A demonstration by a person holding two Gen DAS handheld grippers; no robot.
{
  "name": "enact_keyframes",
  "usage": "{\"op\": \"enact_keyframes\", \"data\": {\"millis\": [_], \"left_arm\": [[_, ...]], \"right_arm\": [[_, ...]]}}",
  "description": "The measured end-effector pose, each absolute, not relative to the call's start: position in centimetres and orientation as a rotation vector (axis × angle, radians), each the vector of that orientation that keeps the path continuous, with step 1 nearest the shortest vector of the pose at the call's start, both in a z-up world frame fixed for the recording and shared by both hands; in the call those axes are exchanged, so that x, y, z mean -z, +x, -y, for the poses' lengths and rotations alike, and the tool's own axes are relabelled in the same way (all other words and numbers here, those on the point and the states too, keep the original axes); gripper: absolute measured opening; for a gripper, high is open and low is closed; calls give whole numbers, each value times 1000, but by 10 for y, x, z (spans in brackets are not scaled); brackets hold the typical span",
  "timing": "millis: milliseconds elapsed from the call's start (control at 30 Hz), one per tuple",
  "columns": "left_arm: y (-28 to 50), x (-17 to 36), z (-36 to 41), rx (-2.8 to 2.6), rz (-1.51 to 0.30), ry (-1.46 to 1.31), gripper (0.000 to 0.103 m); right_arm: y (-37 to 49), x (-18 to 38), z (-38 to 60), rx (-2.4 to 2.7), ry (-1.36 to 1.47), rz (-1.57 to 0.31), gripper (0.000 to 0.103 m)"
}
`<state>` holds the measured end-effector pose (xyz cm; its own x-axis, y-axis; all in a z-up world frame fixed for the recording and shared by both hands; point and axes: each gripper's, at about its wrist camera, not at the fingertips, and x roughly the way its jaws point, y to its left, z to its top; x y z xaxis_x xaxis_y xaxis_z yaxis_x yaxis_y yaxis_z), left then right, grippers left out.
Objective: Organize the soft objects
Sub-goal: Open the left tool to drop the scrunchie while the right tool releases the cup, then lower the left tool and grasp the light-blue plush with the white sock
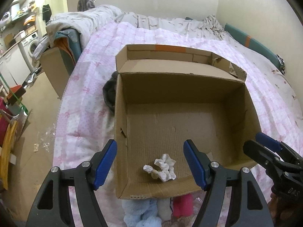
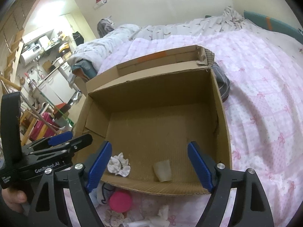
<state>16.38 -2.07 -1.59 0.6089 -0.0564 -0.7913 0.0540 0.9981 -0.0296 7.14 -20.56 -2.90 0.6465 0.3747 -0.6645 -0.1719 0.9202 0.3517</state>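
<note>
- Left gripper [image 1: 149, 163]: jaws spread, nothing between the pads. In the left wrist view its blue fingers [image 1: 105, 163] frame the near edge of the cardboard box [image 1: 121, 117], one outside the left wall, one over the box floor. No contact visible.
- Right gripper [image 2: 149, 167]: jaws spread wide, holding nothing. Its pads hang over the near edge of the box, lower centre of the right wrist view.
- White scrunchie [image 1: 162, 167]: lies loose on the box floor near the front wall, between the left gripper's fingers but apart from them.
- Beige folded piece [image 2: 162, 171]: on the box floor, lower centre of the right wrist view, right of the scrunchie.
- Writing: "GenRobot.AI" reads on the left gripper's body, lower left of the right wrist view.
- Outside the box, bottom of frame: pink item [image 2: 120, 201], light blue plush [image 1: 140, 213], crocheted piece [image 2: 113, 217], all on the pink quilt [image 1: 87, 98].
- Dark cloth [image 1: 109, 94] lies against the box's outer wall.
</note>
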Motion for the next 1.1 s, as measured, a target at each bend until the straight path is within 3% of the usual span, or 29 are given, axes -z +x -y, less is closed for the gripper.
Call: {"op": "enact_keyframes", "data": {"millis": [1100], "left_arm": [[52,-3,-19,-66,-909,16,70]], "right_arm": [[-21,8,213,-307,272,-860,87]]}}
